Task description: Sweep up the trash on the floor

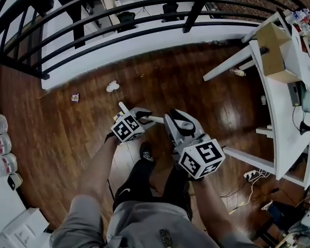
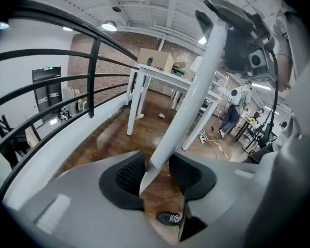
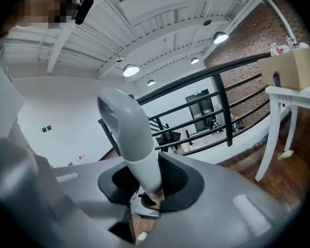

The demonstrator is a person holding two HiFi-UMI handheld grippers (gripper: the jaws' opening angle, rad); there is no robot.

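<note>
The floor is glossy dark wood; the crumpled trash on it looks like white paper. The white pole and grey handle are smooth plastic, the railing black metal.

wood floor (black railing)

Grey short-sleeved top, black trousers, black white-logoed shoe; pale grey left gripper and right gripper, black-and-white marker cubes.

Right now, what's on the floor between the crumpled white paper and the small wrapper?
Nothing: the head view shows bare wooden floor between paper and wrapper.
</note>
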